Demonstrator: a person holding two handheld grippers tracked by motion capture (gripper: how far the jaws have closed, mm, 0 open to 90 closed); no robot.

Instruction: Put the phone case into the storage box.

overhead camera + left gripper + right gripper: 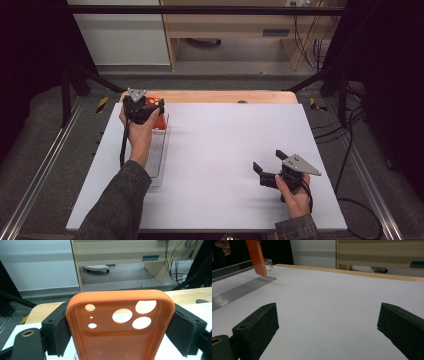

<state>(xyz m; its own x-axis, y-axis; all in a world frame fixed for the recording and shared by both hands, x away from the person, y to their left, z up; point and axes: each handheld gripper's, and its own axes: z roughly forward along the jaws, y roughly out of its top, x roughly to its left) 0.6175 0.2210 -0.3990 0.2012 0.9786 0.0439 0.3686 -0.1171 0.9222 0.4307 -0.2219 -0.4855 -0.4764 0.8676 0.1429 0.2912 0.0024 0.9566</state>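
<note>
Even overhead light, soft shadows, dark edges

My left tool was held far forward on an outstretched forearm, its jaws clamped shut on a load. My right tool sat low and near, pointing left, jaws spread wide apart.

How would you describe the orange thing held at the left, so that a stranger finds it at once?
Start at the white table top and go to its far left corner, where a clear plastic tray lies. Above the tray's far end, the left hand-held gripper clamps an orange soft phone case. Its bright colour and round camera holes set it apart.
</note>
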